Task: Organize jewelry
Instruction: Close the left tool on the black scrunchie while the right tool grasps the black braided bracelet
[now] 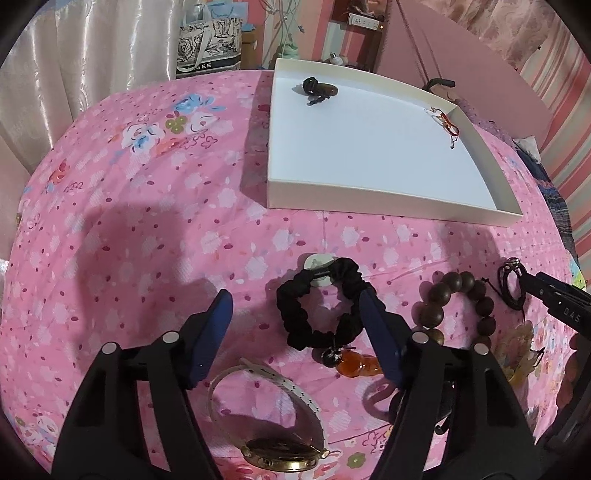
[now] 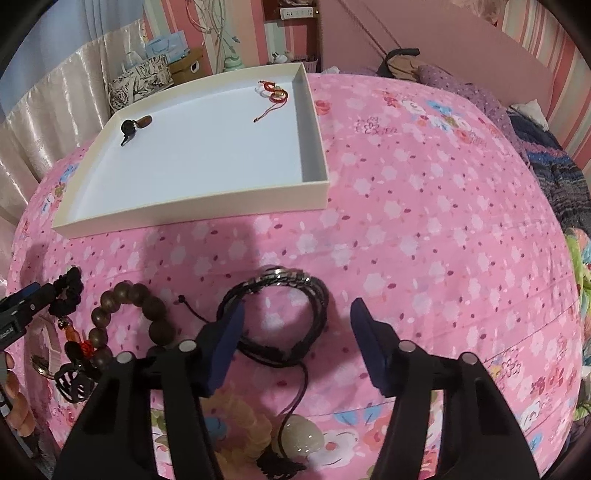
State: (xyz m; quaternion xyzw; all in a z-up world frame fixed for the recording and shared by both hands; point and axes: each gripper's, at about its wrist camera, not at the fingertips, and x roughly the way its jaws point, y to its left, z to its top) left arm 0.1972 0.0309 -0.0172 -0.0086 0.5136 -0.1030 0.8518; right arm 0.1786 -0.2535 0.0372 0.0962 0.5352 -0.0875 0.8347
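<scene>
A white shallow tray [image 1: 388, 212] [image 2: 184, 214] lies on the pink bedspread and holds a dark pendant [image 1: 318, 88] [image 2: 135, 123] and a red cord charm [image 1: 445, 123] [image 2: 273, 92]. My left gripper [image 1: 297, 314] is open over a black scrunchie [image 1: 317, 306], its right finger at the scrunchie's right side. My right gripper [image 2: 297, 314] is open over a black cord bracelet [image 2: 280, 291] [image 1: 511, 284]. A brown bead bracelet [image 1: 454, 306] [image 2: 129, 317] lies between them. A gold watch [image 1: 280, 456] lies under my left gripper.
An orange gourd charm [image 1: 354, 363], a pale jade pendant [image 2: 301, 435] and a black hair claw [image 2: 74, 384] also lie on the bed. Curtains and bags [image 1: 208, 44] stand at the back left. A pink headboard [image 2: 424, 33] and folded clothes [image 2: 554, 177] lie to the right.
</scene>
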